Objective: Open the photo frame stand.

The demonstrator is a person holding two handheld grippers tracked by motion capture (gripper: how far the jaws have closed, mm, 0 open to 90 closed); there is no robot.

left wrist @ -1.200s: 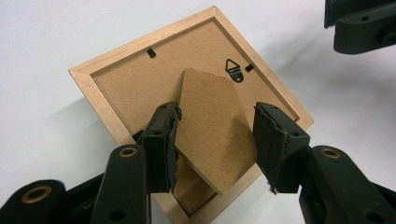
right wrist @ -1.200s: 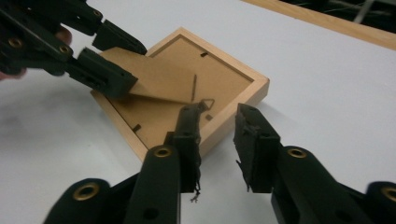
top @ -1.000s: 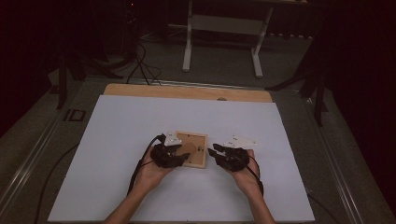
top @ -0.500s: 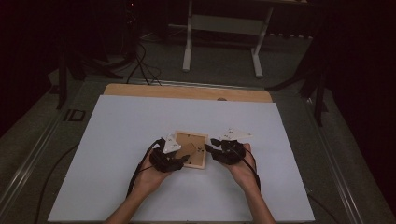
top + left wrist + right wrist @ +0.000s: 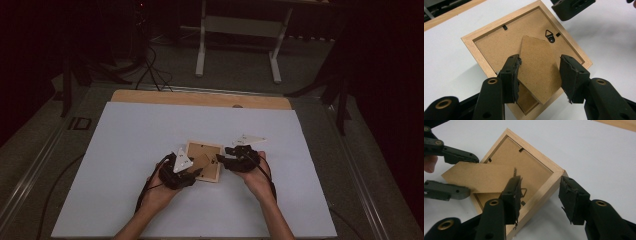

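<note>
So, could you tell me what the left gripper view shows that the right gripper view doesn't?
Left gripper view: the small triangular metal hanger in full, with the narrow end of the brown fibreboard stand beside it. Right gripper view: the right gripper open astride a corner of the square light-wood picture frame. Both: the stand lifted off the frame's back, gripped by the left gripper.
</note>
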